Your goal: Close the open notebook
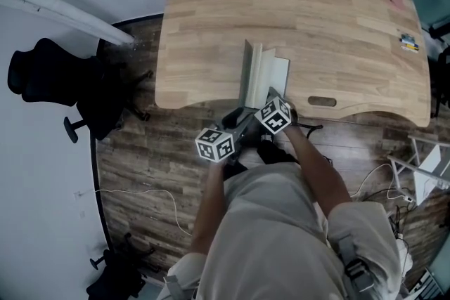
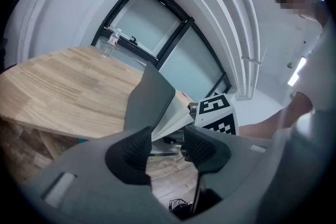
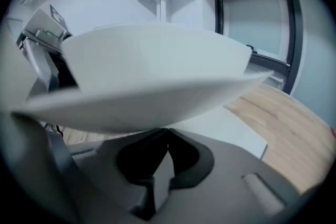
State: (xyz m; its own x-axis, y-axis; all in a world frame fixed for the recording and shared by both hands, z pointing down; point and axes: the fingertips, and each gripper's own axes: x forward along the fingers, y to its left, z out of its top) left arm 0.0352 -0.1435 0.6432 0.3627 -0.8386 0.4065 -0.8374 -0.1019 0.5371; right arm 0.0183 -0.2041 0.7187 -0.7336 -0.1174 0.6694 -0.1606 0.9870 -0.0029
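Both forearms reach up from bottom centre, two grippers meeting at the table's (image 1: 211, 24) near edge. One notebook (image 1: 264, 72) stands half-open there. The right gripper (image 3: 167, 134) pinches its pages; the left gripper (image 2: 167, 144) has its jaws narrowly apart beside the cover.

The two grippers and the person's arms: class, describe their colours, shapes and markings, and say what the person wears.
The left gripper and right gripper have smooth dark grey bodies with two black, rounded pads. Each carries a white cube printed with black square markers. The person wears light beige clothing, with no sleeves over the forearms.
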